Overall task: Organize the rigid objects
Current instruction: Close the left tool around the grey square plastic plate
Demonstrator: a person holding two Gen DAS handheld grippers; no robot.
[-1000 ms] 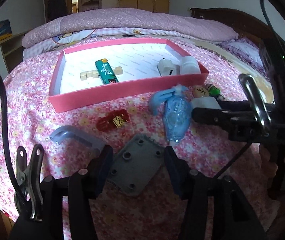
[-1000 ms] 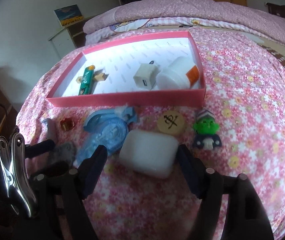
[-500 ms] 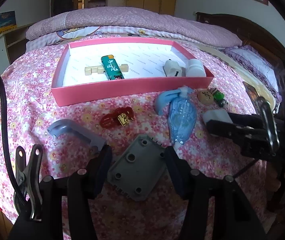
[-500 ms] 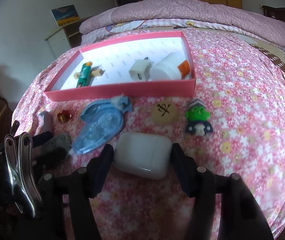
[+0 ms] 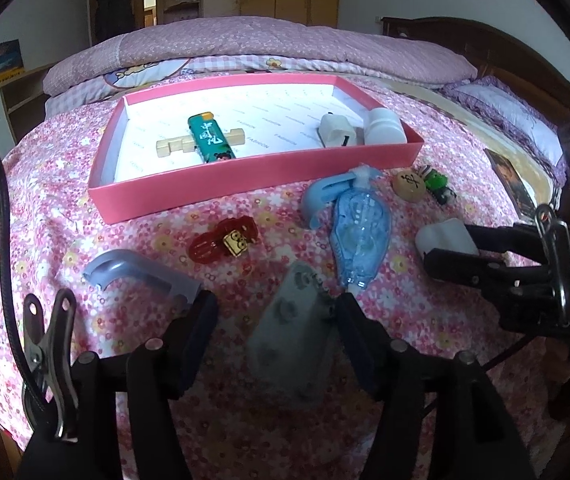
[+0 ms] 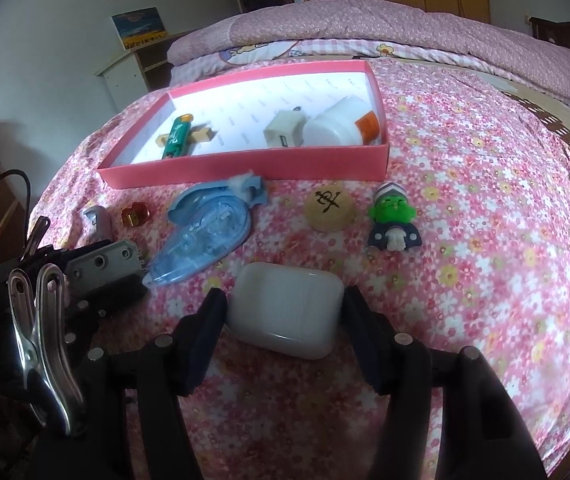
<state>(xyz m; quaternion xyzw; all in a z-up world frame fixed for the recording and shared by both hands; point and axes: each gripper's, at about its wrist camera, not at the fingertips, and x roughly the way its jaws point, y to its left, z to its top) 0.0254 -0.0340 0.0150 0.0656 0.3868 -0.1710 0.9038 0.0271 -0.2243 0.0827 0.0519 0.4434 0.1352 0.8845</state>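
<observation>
Floral bedspread (image 6: 465,208) as work surface; pink box (image 5: 245,178) lying well up from both grippers, already holding green lighter (image 5: 211,140), wooden cross piece (image 5: 169,147), white charger (image 5: 335,130) and white bottle (image 5: 383,126).

Loose on the spread, near the box's front wall: blue tape dispenser (image 6: 205,228), grey L-bracket (image 5: 141,276), wooden chess disc (image 6: 329,208), green figurine (image 6: 393,220), red clip (image 5: 225,238).

Right gripper (image 6: 283,316): fingers closed against both sides of white earbud case (image 6: 285,310), case seemingly just clear of the cloth. Left gripper (image 5: 275,320): grey mounting plate (image 5: 293,340) tilted between the fingers, right pad touching its edge, left pad apparently apart; blurred, so grip not confirmed — cannot tell.

Step judged: pick-up of case and plate, roughly mid-task, five loose items left. Next: lift clear, carry forward over the box's front wall, release onto bare floor between lighter and charger. Firm up left hold first; plate looks liable to slip.
</observation>
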